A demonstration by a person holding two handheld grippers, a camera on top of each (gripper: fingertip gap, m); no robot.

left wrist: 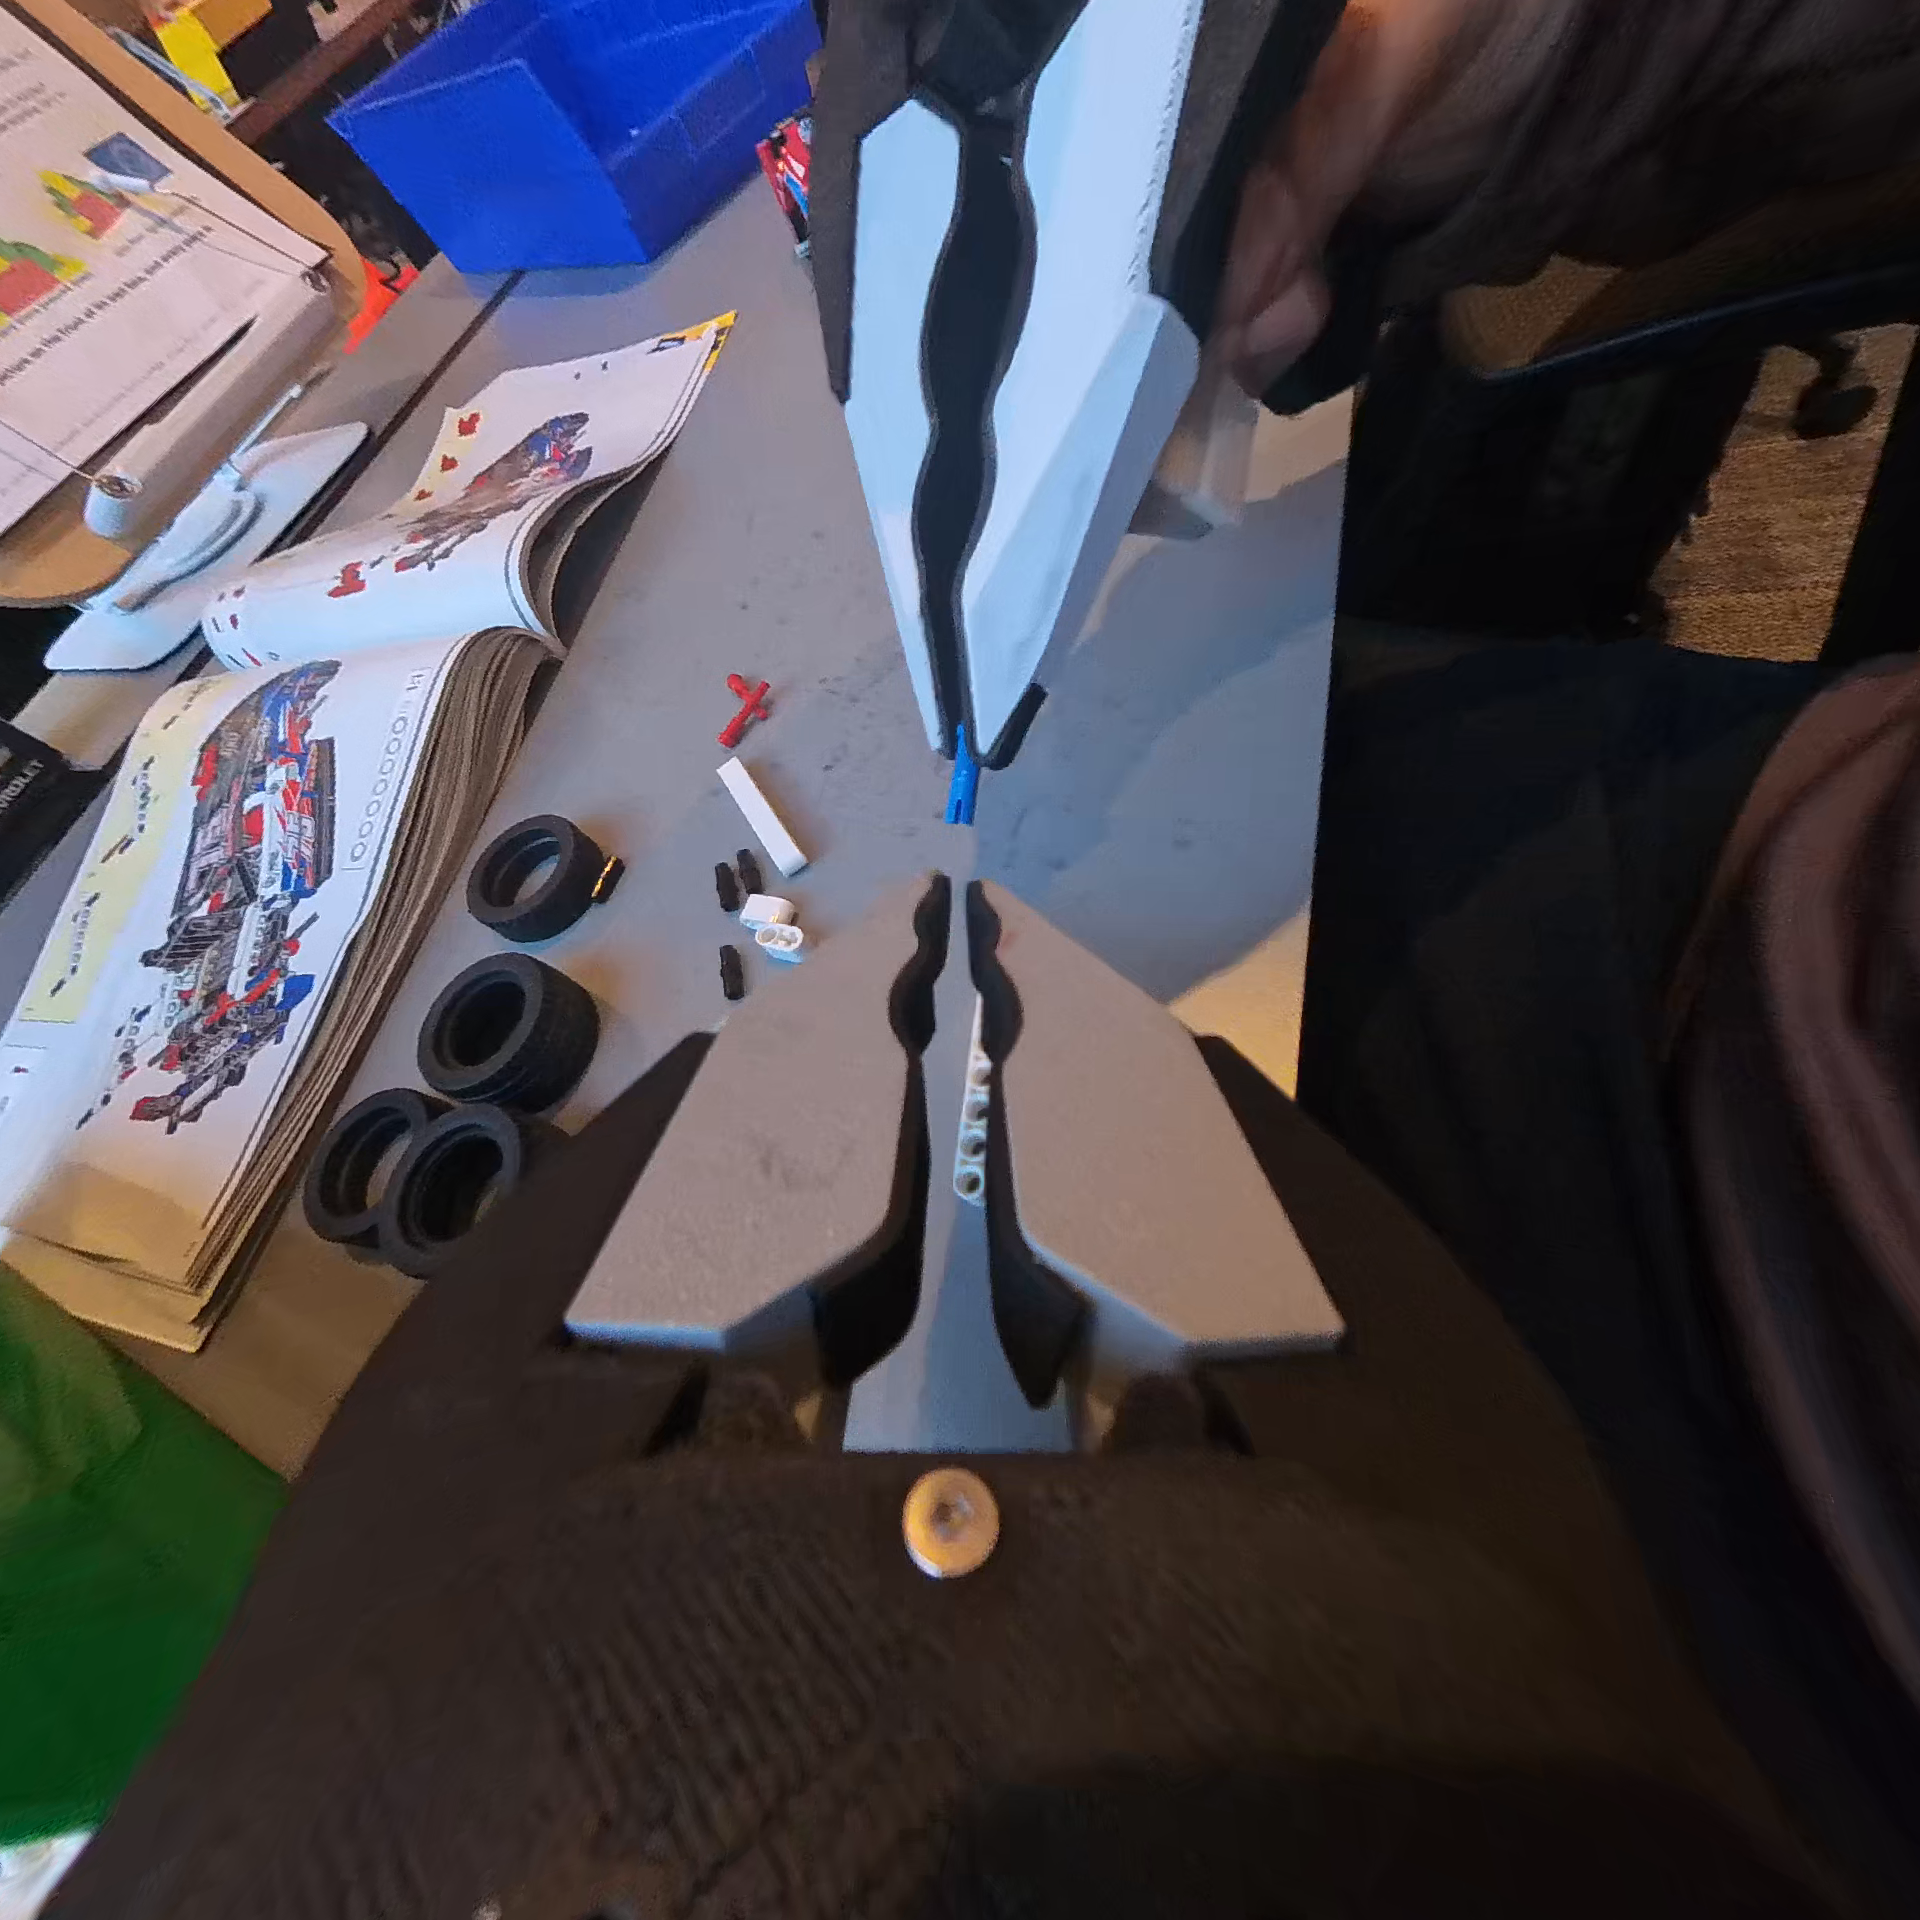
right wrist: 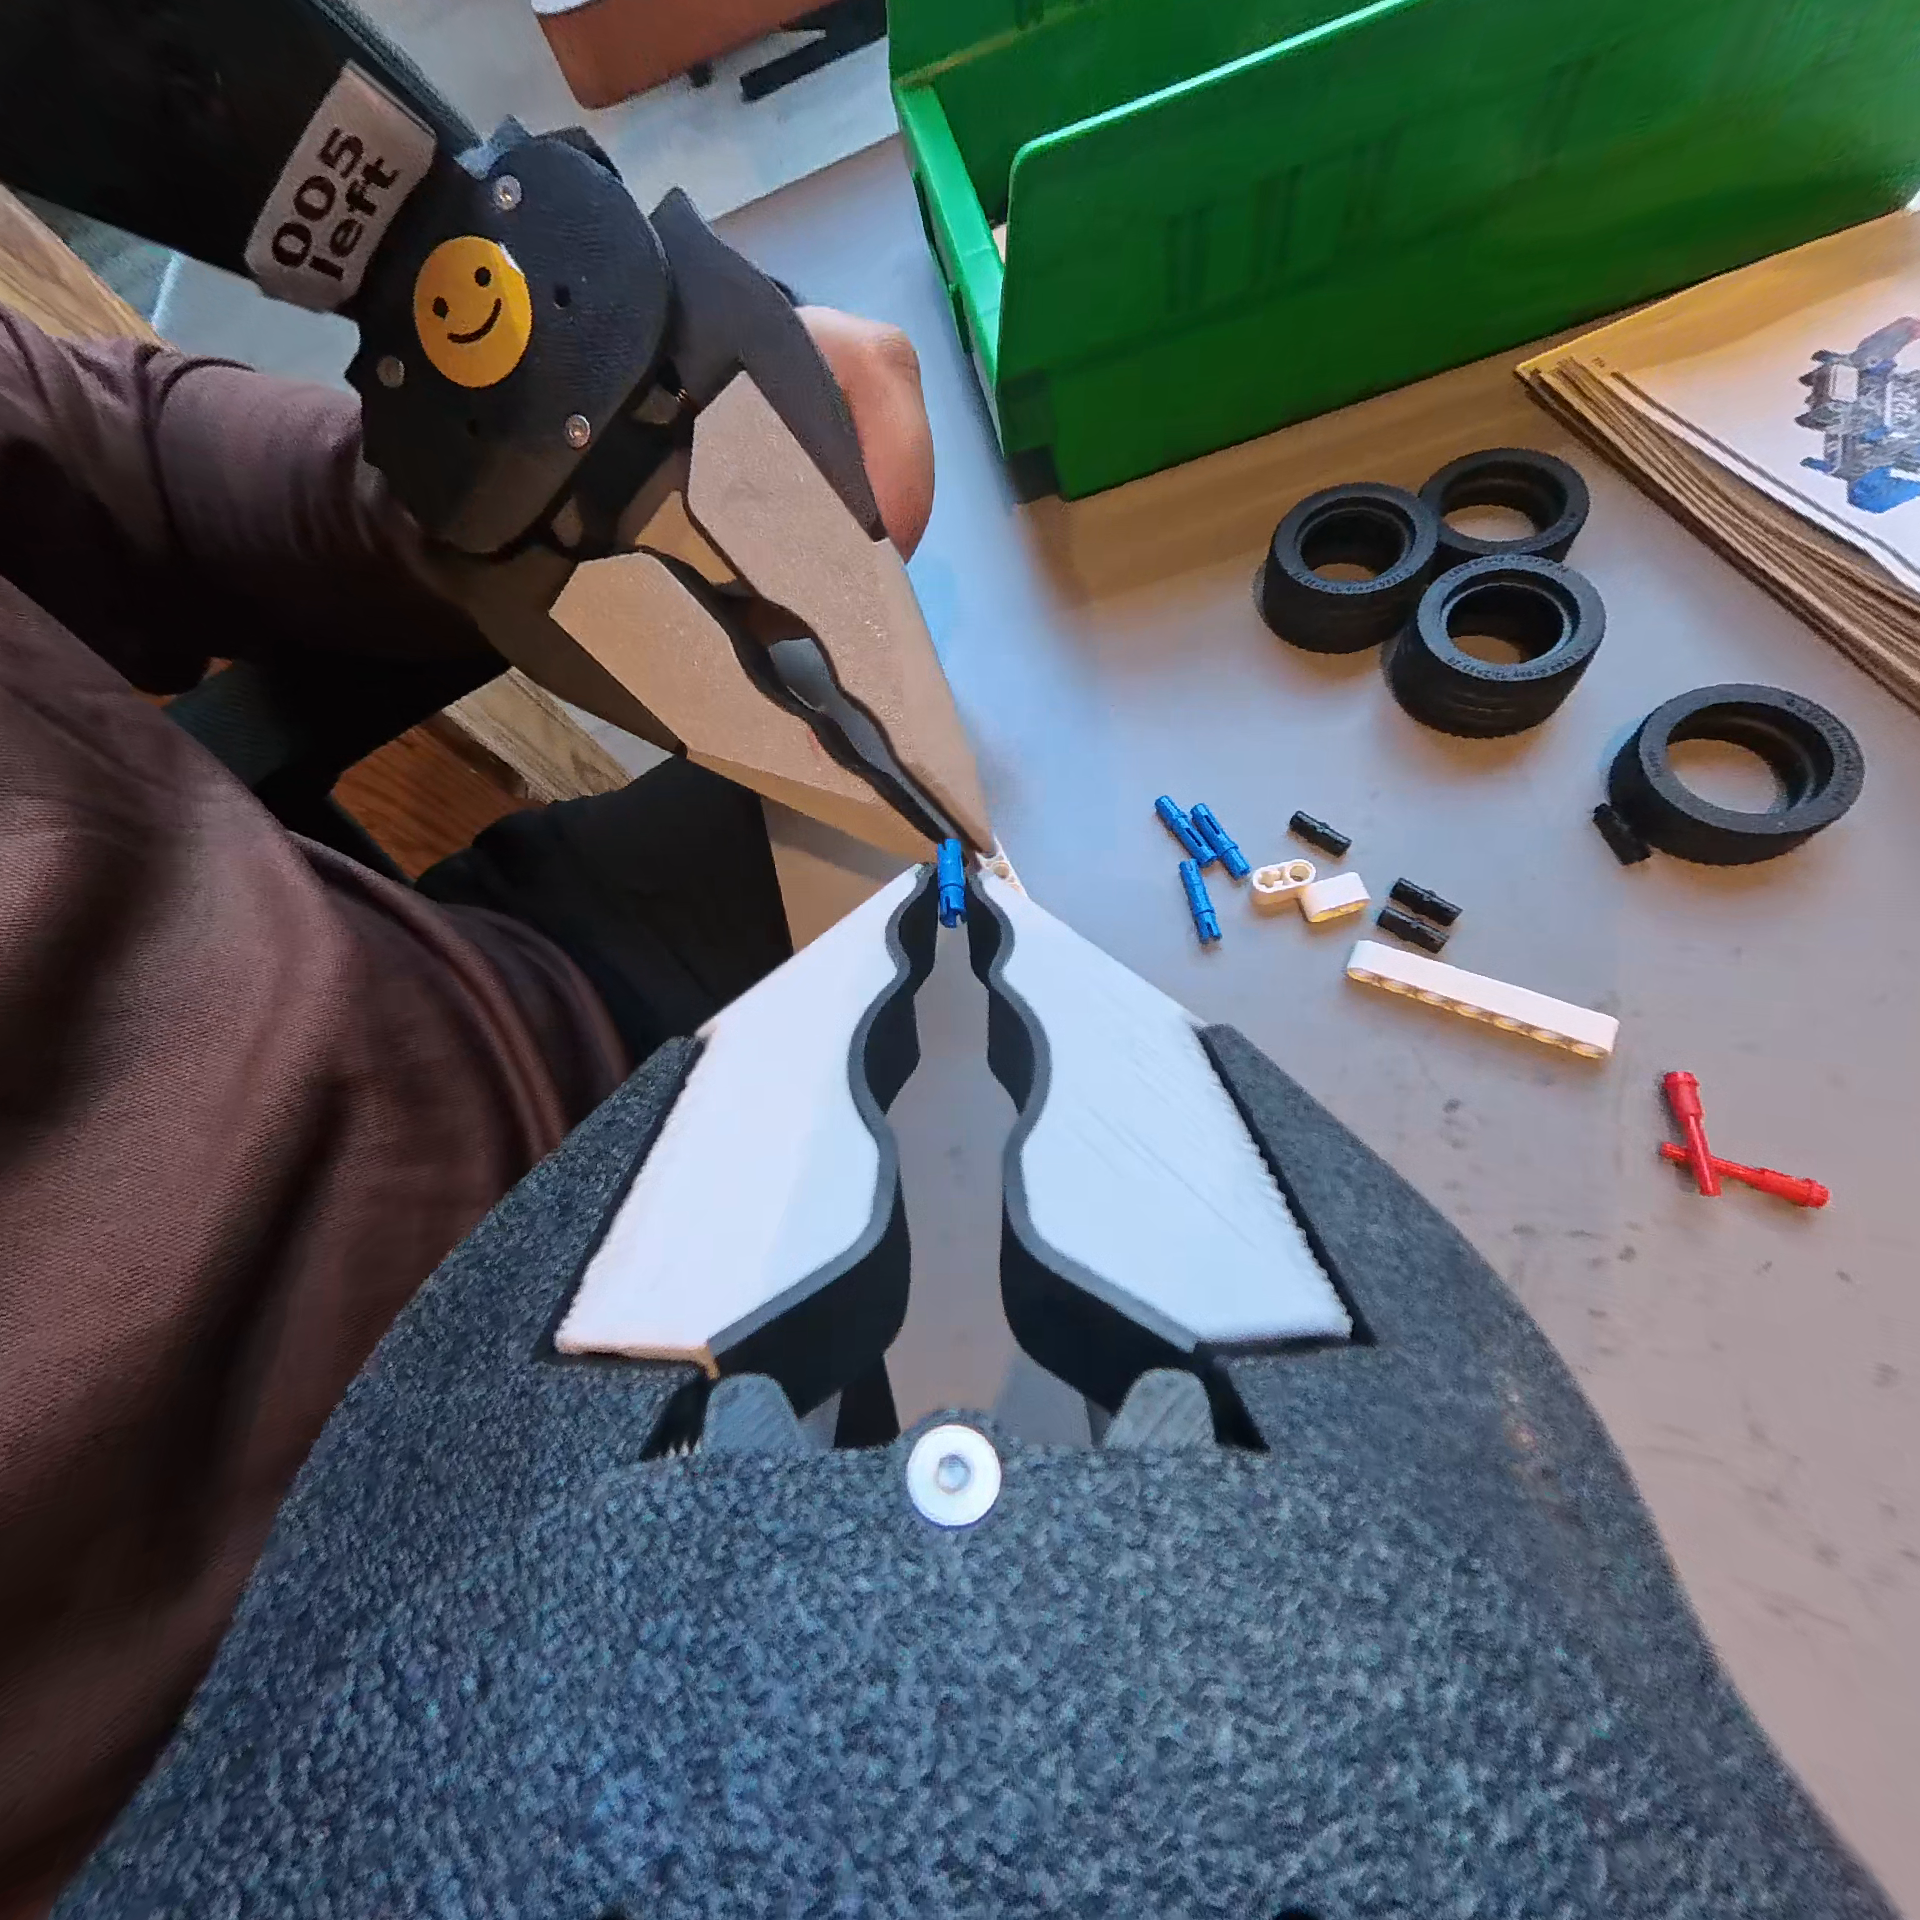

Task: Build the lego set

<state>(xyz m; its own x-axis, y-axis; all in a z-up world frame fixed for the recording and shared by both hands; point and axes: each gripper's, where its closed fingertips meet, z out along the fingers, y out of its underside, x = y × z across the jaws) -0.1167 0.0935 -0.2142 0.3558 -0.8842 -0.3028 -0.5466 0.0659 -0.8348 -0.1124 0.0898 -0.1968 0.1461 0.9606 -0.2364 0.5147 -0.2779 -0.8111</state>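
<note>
Right wrist view: right claw (right wrist: 954, 896) pinches blue pin (right wrist: 950, 896) at its tips, touching left claw (right wrist: 961, 840) clenching white beam (left wrist: 974, 1127).

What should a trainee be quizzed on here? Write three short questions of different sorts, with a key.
1. True or false: the right claw is shut on a blue pin.
2. How many black tyres lie on the table?
3. The left claw grips: A) a red pin, B) a white beam, C) a tyre.

Key: 1 true; 2 four; 3 B.
</note>
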